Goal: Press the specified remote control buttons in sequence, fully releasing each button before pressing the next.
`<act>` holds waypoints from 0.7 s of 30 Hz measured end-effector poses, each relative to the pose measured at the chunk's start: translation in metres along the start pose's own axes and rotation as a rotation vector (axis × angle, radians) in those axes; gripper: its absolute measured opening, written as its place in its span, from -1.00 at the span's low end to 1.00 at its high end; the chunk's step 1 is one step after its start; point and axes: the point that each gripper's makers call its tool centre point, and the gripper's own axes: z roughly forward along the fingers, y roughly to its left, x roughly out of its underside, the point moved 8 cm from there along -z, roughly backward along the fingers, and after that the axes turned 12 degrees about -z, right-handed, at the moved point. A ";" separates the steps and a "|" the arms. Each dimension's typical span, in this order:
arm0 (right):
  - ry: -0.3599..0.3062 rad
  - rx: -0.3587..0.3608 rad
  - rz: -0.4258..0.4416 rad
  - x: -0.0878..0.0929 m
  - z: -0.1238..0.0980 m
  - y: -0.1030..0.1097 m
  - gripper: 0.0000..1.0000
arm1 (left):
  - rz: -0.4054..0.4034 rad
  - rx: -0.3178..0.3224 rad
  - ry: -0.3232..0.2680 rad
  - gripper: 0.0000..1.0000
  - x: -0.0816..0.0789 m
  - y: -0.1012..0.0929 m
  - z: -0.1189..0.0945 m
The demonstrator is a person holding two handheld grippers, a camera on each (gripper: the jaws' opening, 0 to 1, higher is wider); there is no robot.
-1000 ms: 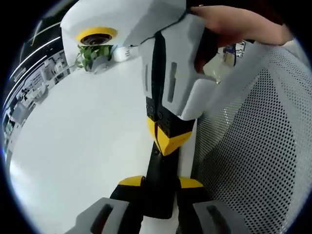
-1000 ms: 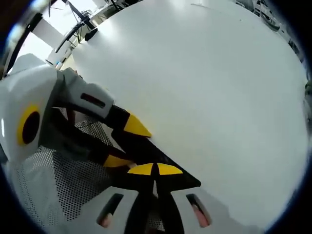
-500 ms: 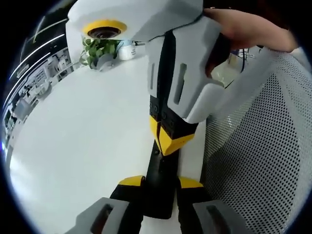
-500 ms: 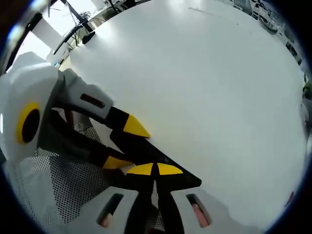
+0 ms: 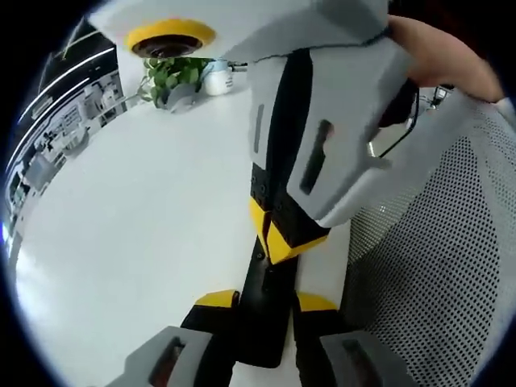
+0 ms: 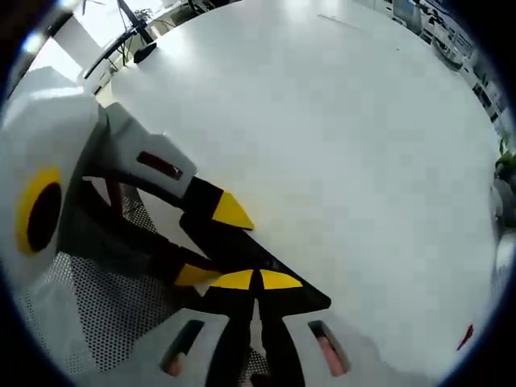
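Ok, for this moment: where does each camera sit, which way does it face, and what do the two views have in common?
Left gripper view: rides the left gripper, looking along its jaws, shut on the black remote, across the white table toward a potted plant; the right gripper comes down from above with closed tips on the remote, a hand behind it.
Right gripper view: rides the right gripper, closed tips on the remote, facing across the table; the left gripper enters from the left.
Shared: remote, table, both grippers, white mesh chair.
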 end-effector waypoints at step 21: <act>-0.100 -0.087 0.096 0.011 -0.001 -0.004 -1.00 | 0.073 0.035 0.013 -0.50 0.006 -0.001 -0.005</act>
